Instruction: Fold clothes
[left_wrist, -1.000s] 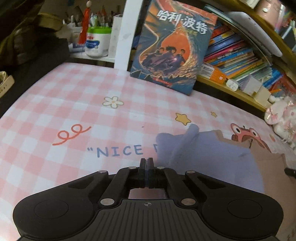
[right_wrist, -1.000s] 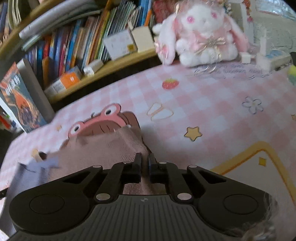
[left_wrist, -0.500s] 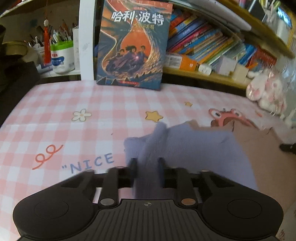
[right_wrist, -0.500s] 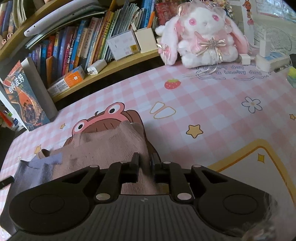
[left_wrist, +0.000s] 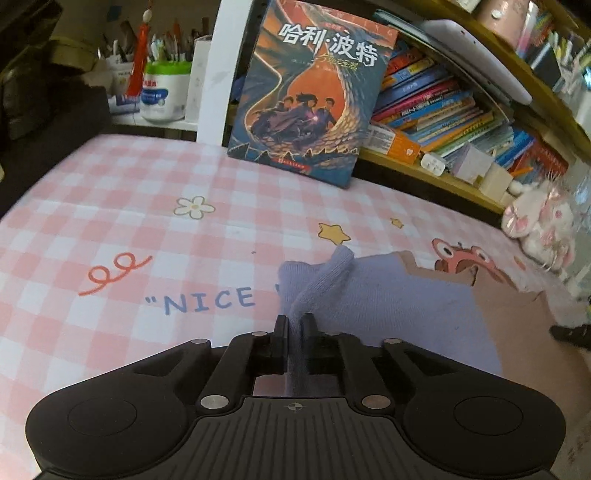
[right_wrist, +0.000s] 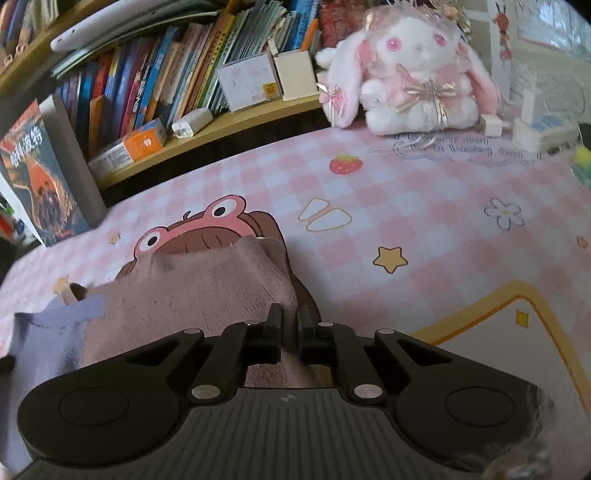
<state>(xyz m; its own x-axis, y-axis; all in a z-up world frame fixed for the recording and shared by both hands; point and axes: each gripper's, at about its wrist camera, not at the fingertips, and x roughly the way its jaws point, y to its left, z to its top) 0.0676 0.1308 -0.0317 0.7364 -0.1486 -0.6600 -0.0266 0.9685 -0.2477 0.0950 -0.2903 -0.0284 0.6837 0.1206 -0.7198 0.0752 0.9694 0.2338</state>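
Observation:
A knitted garment lies on the pink checked mat (left_wrist: 147, 206). Its left part is lilac (left_wrist: 388, 295) and its right part is dusty pink (right_wrist: 207, 291). A raised fold of the lilac part sits between the pads of my left gripper (left_wrist: 293, 325). Those jaws are opening, but the pads still press on the fold. My right gripper (right_wrist: 290, 323) is shut on the right edge of the dusty pink part, near the frog picture (right_wrist: 207, 225). The cloth beneath both grippers is hidden by their bodies.
A large book (left_wrist: 310, 96) stands upright at the back of the mat. Beside it is a low shelf of books (left_wrist: 443, 110). A white plush rabbit (right_wrist: 410, 77) sits at the far right. A white jar (left_wrist: 164, 92) and pens stand at the far left.
The left jaws, shut and empty beside the lilac cloth, spread wide around its fold and have since narrowed onto it. The right gripper has kept its hold on the pink edge.

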